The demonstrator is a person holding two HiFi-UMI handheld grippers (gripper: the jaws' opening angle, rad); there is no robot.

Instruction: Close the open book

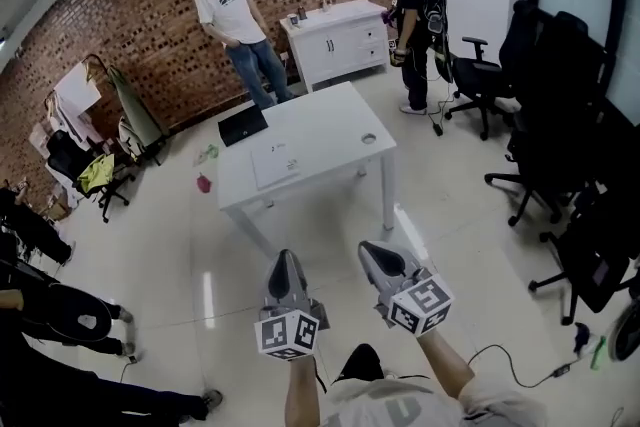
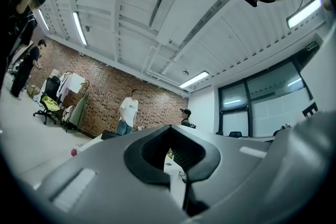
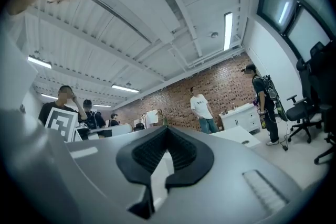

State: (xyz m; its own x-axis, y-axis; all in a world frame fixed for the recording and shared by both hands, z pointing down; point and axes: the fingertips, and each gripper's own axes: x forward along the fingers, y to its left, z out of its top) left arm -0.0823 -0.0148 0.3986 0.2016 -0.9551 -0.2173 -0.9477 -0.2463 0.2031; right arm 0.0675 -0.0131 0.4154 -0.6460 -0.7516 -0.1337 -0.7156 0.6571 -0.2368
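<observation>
A flat white open book lies on the white table, a few steps ahead of me. A black flat item rests at the table's far left corner. My left gripper and right gripper are held side by side above the floor, well short of the table, both pointing toward it. In the left gripper view the left gripper has its jaws together with nothing between them. The right gripper in its own view is likewise shut and empty.
Two people stand by a white cabinet at the brick wall. Black office chairs crowd the right side. Chairs with clothes stand at left. A cable and a pink item lie on the floor.
</observation>
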